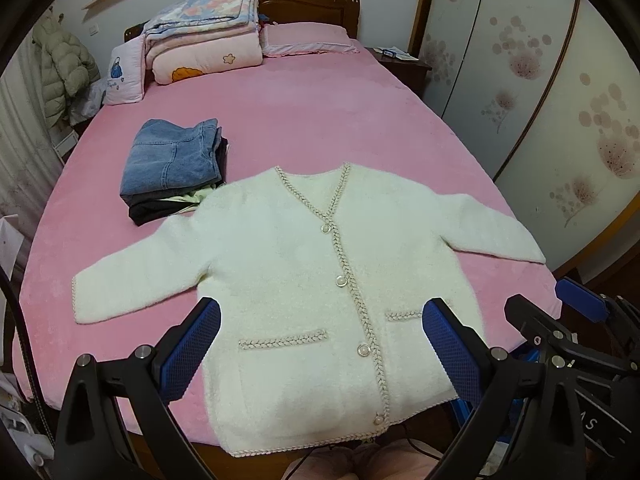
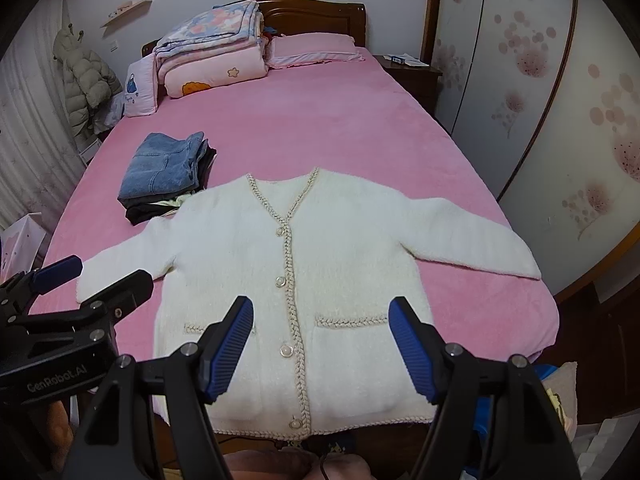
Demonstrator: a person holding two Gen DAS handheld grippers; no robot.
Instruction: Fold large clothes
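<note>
A bedroom, with a bed (image 1: 320, 120) under a pink plush cover filling most of both views. Spread flat on the bed, front up, at its near edge lies the white cardigan (image 1: 304, 264), buttoned, both sleeves stretched out to the sides, hem just overhanging the bed's edge. Beyond the cardigan's left shoulder, touching or nearly touching it (the fisheye view does not settle which), sits a stack of folded clothes (image 1: 176, 168) topped by denim. Farther beyond, at the headboard, rest folded quilts (image 1: 204, 36) and a pillow (image 1: 308, 40). The left gripper (image 1: 320, 344) and right gripper (image 2: 320, 344) both hover above the cardigan's lower front, released, jaws wide, nothing between them. The cardigan appears thick, fuzzy, soft and light: it should drape and sag when lifted, not slide much on plush. Sensible holds are probably a sleeve cuff and the shoulder seam, pinched through the full thickness, avoiding the pearl buttons (image 1: 341, 280).
</note>
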